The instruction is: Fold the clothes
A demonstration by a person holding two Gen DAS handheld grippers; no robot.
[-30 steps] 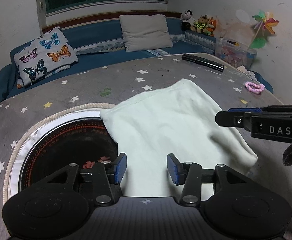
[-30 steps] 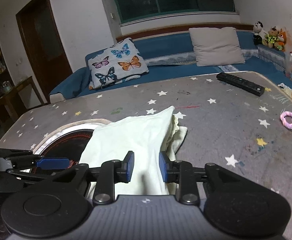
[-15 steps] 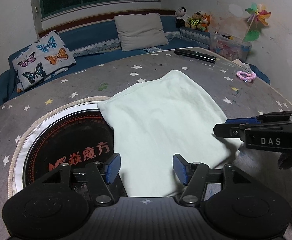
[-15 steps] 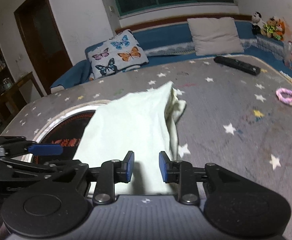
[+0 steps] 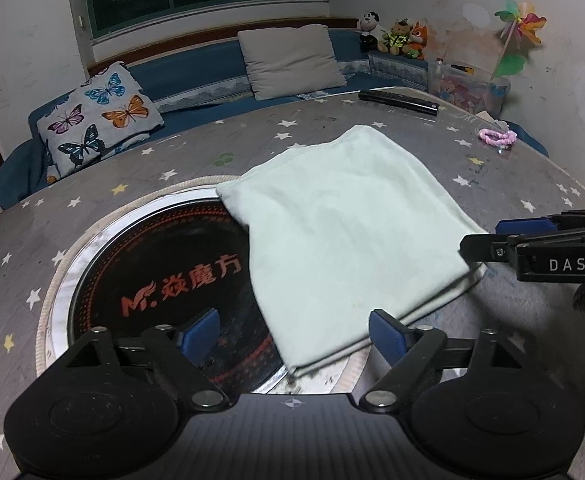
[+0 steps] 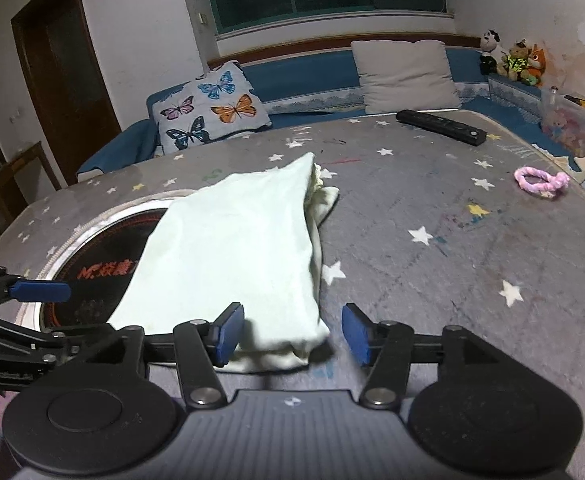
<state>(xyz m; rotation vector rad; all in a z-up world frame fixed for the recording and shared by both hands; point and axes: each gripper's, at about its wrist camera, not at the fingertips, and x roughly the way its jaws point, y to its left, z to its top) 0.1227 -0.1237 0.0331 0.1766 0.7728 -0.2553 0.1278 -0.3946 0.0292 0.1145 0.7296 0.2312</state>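
A pale green folded garment lies flat on the grey star-patterned table, its left part over a round black hotplate; it also shows in the right wrist view. My left gripper is open and empty, hovering just short of the garment's near edge. My right gripper is open and empty at the garment's near right corner, with nothing between its pads. The right gripper also shows at the right of the left wrist view. The left gripper shows at the left of the right wrist view.
A round black hotplate with red lettering is set in the table. A black remote and a pink hair tie lie far right. A blue sofa with a butterfly cushion stands behind. A toy box sits at the far right corner.
Both grippers have opened wider and pulled back towards me. The garment's near edge, held a second ago, now lies flat on the table.
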